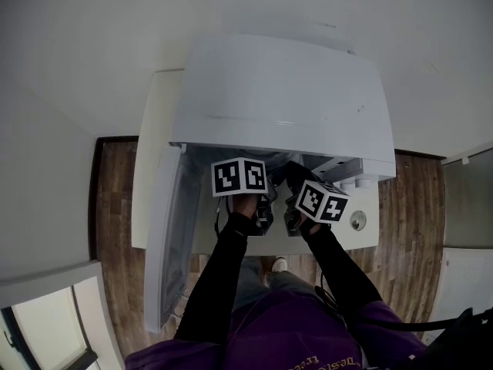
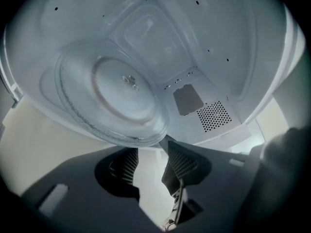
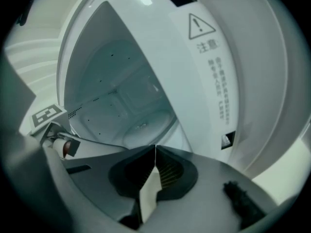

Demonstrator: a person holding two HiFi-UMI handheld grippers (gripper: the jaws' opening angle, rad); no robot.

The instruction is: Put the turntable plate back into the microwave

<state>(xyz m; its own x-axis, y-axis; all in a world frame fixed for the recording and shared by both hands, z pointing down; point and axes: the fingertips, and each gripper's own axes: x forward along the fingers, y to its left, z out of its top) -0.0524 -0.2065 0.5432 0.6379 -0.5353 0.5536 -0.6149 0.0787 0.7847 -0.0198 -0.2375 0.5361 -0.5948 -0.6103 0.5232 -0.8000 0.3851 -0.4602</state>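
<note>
The clear glass turntable plate (image 2: 116,96) lies inside the white microwave (image 1: 277,83), on the cavity floor. My left gripper (image 2: 148,149) stands open just in front of the plate's near rim, with nothing between its pads. In the head view the left gripper (image 1: 250,195) and the right gripper (image 1: 304,199) sit side by side at the cavity mouth, their tips hidden under the microwave's top. My right gripper (image 3: 155,149) is shut and empty, outside the opening at the right. From there the plate (image 3: 146,127) shows deeper in the cavity.
The microwave door (image 1: 166,237) hangs open to the left. A warning label (image 3: 214,67) sits on the front frame right of the opening. A perforated vent (image 2: 214,115) is on the right cavity wall. The microwave stands on a white counter (image 1: 154,129) above a wooden floor (image 1: 115,191).
</note>
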